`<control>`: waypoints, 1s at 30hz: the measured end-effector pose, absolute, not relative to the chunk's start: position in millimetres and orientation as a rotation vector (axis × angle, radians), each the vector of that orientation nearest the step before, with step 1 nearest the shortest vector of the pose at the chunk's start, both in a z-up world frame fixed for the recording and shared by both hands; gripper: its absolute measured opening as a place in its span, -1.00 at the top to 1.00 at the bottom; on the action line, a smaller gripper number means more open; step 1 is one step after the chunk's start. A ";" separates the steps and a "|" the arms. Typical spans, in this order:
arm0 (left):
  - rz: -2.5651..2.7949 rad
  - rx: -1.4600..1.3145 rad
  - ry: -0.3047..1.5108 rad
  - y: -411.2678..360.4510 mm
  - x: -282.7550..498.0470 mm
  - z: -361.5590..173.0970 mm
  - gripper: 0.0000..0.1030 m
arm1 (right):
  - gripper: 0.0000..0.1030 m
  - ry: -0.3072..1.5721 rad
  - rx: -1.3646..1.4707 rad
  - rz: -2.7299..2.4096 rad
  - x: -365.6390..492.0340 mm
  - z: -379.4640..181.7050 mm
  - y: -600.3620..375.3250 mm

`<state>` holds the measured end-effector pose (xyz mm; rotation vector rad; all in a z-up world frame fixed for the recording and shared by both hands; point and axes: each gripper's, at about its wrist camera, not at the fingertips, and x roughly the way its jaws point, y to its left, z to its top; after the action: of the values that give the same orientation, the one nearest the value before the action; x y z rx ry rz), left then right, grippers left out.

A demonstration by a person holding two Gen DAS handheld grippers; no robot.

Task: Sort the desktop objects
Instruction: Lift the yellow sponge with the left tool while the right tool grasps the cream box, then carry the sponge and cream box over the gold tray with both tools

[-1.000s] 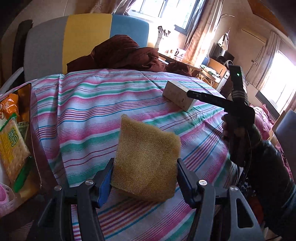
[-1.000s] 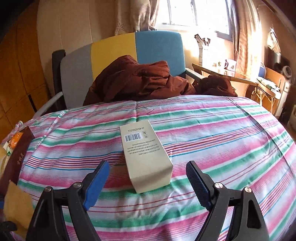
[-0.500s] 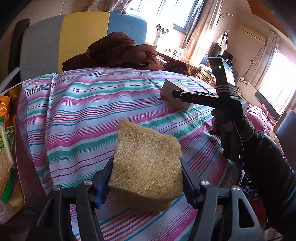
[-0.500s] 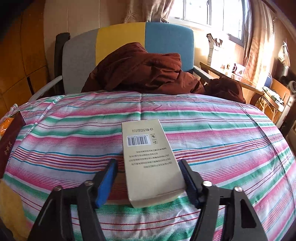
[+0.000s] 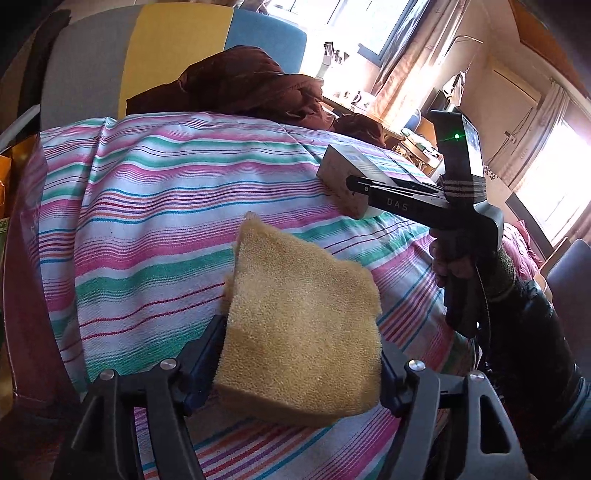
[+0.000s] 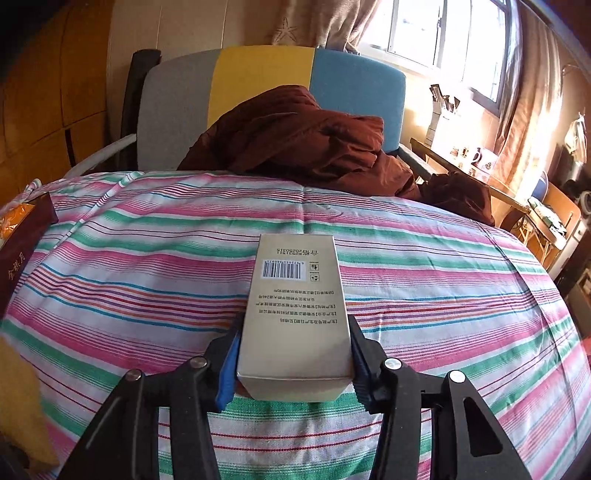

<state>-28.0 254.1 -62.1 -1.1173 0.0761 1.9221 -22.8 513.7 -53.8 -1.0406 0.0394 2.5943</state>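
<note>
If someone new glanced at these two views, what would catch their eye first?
Probably the yellow sponge, pinched in the left gripper and filling the foreground of the left wrist view. Next, the beige box with a barcode, clamped in the right gripper over the striped cloth. Behind both, a dark red garment lies heaped against a grey, yellow and blue chair.

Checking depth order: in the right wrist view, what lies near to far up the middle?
Right gripper → box → striped cloth → brown garment → chair back → window.
</note>
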 end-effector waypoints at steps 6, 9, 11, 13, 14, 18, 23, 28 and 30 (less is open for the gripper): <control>1.937 -1.103 0.124 259.3 -24.6 -63.4 -0.44 | 0.01 0.101 -1.054 2.602 -22.6 -56.2 519.8; 1.979 -1.061 0.227 266.2 -14.3 -64.5 -0.44 | 0.01 0.151 -1.063 2.613 -21.9 -57.5 524.6; 2.009 -1.025 0.312 271.7 -6.1 -66.5 -0.42 | 0.01 0.167 -1.060 2.619 -21.3 -57.6 525.7; 2.029 -1.001 0.375 275.8 -1.0 -68.7 -0.44 | 0.02 0.179 -1.059 2.627 -20.9 -57.6 526.1; 2.035 -0.994 0.394 277.4 0.7 -69.5 -0.48 | 0.02 0.192 -1.060 2.638 -20.8 -57.4 526.7; 2.019 -0.994 0.331 273.8 -2.5 -69.9 -0.62 | 0.00 0.256 -1.066 2.666 -20.2 -58.5 531.4; 2.003 -1.000 0.275 271.1 -5.8 -68.7 -0.62 | 0.02 0.202 -1.088 2.643 -23.9 -59.8 525.2; 2.034 -0.973 0.289 267.7 -3.9 -68.0 -0.36 | 0.03 0.139 -1.120 2.620 -23.7 -58.0 513.0; 2.036 -0.974 0.276 264.4 -4.4 -66.6 -0.33 | 0.03 0.116 -1.132 2.612 -21.7 -56.9 505.4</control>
<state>-4.4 264.4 -66.6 -0.9739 0.2759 2.0356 -21.7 505.4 -56.9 -1.1315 0.1159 2.6121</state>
